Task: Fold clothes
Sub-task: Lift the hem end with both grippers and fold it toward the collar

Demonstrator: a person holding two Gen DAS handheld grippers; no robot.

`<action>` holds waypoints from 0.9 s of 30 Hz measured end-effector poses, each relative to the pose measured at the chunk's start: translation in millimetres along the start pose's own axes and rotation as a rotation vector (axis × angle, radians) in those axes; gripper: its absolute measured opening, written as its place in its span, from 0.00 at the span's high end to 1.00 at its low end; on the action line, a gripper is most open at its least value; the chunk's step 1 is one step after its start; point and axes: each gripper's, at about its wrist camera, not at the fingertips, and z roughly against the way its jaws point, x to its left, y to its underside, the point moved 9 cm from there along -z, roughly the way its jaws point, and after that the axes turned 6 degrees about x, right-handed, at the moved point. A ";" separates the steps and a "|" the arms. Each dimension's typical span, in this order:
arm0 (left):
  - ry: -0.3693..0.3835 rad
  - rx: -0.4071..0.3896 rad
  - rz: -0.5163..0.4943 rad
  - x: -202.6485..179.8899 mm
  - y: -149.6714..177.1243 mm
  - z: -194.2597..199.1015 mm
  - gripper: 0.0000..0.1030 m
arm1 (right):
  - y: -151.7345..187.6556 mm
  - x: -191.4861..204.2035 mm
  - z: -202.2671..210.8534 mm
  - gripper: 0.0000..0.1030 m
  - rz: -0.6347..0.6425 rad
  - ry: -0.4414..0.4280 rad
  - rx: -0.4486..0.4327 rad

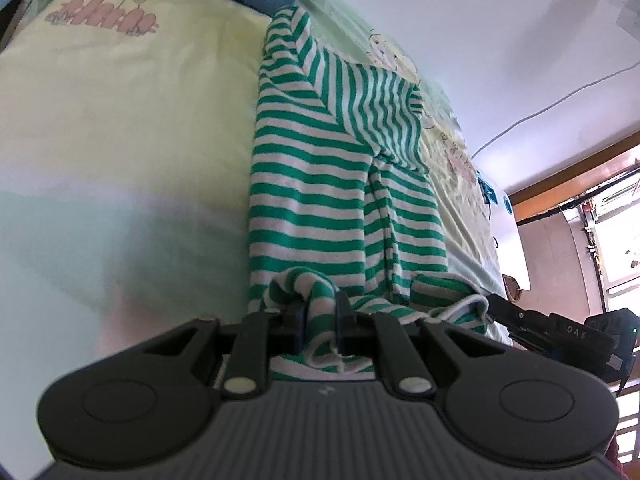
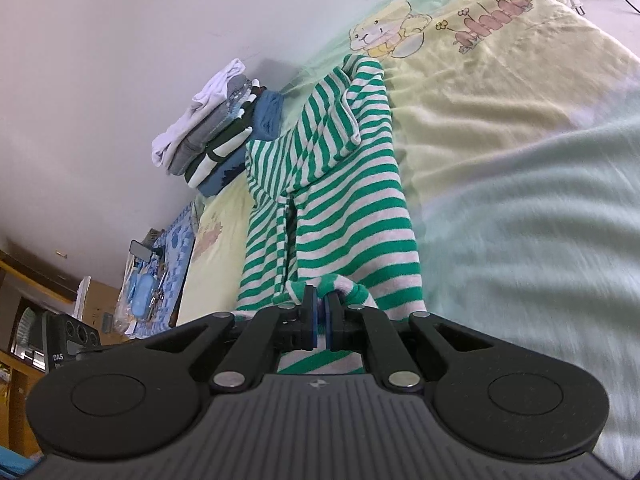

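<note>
Where the left wrist view looks along its fingers, a soft knit striped garment (image 1: 320, 184) in green and white lies stretched lengthwise up the middle of the frame on a pale yellow-green bedsheet (image 1: 132, 112) printed with a pink fence and flowers at upper left. Its sleeves are folded inward, and the near hem bunches into a rumpled ridge at the left gripper (image 1: 322, 312), whose dark jaws pinch a fold of that hem between them. At the right edge the other gripper's black body carries the letters "DAS". In the right wrist view, the same garment (image 2: 340, 208) runs up the centre over the sheet (image 2: 500, 92), which shows a cartoon bear at top centre and looks lightly creased. The right gripper (image 2: 321, 312) has its blue-padded jaws drawn nearly together on a bunched bit of the striped hem. Left of the garment, against the white wall, a stack of folded clothes (image 2: 216, 136) sits in white, grey, dark striped and blue layers. "DAS" also reads on a black device at lower left.
</note>
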 end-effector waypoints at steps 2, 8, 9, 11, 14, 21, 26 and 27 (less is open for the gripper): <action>-0.002 -0.004 0.009 1.2 -4.2 -0.6 0.93 | -3.4 -0.4 -1.8 0.96 0.000 -0.006 0.004; -0.011 -0.017 0.036 4.1 -16.9 -2.9 0.93 | -20.8 0.9 -9.4 0.96 0.012 -0.047 0.025; -0.019 -0.025 0.037 3.4 -19.5 -4.8 0.93 | -24.2 0.1 -11.4 0.96 0.014 -0.052 0.031; -0.037 -0.040 0.039 2.8 -24.6 -9.3 0.93 | -30.7 -3.0 -17.3 0.96 0.013 -0.063 0.044; -0.067 -0.049 0.052 8.1 -31.6 -19.9 0.92 | -36.8 -10.9 -31.2 0.96 0.005 -0.063 0.065; -0.103 -0.087 0.071 16.9 -47.4 -26.3 0.69 | -46.2 -8.3 -37.5 0.88 0.095 -0.012 0.057; -0.130 -0.196 0.018 12.7 -61.4 5.6 0.40 | -49.6 3.9 -28.8 0.75 0.226 0.045 0.031; -0.137 -0.207 -0.003 10.9 -62.1 11.0 0.40 | -49.0 7.4 -24.4 0.75 0.263 0.062 0.024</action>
